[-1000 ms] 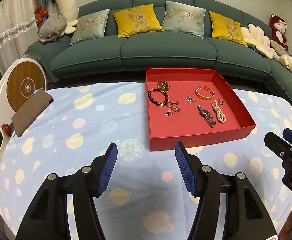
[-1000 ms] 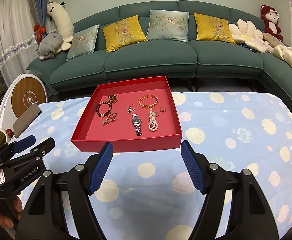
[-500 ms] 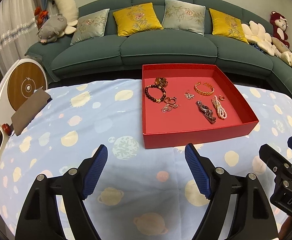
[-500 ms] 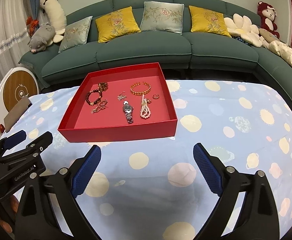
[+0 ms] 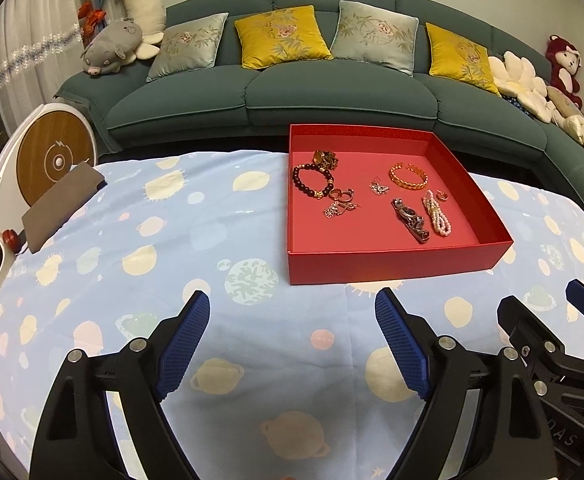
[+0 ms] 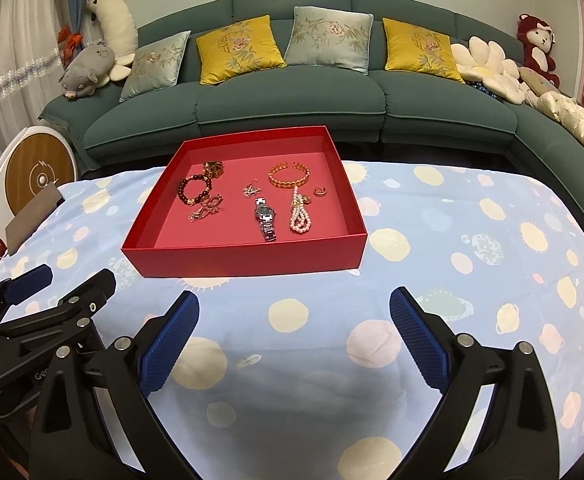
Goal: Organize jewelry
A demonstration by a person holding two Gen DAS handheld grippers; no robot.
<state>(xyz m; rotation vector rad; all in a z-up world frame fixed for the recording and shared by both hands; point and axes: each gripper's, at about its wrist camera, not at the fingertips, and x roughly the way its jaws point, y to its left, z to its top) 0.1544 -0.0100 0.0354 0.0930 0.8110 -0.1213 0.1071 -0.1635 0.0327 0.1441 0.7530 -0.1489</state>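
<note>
Here both tools, left (image 5: pixel 292 322) and right (image 6: pixel 294 322), have just opened wide, empty; small trinkets (image 6: pixel 252 191) blur.

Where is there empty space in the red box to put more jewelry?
The red box has a bare strip along its near wall, in front of the watch and pearl strand. It is crowded around the dark bead bracelet and gold bangle.

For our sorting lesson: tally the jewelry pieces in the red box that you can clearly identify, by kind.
Bracelets: 3 – dark bead, gold chain, pearl
Watches: 1
Rings: 1
Total: 5
Some small tangled pieces in the red box are too unclear to classify.
</note>
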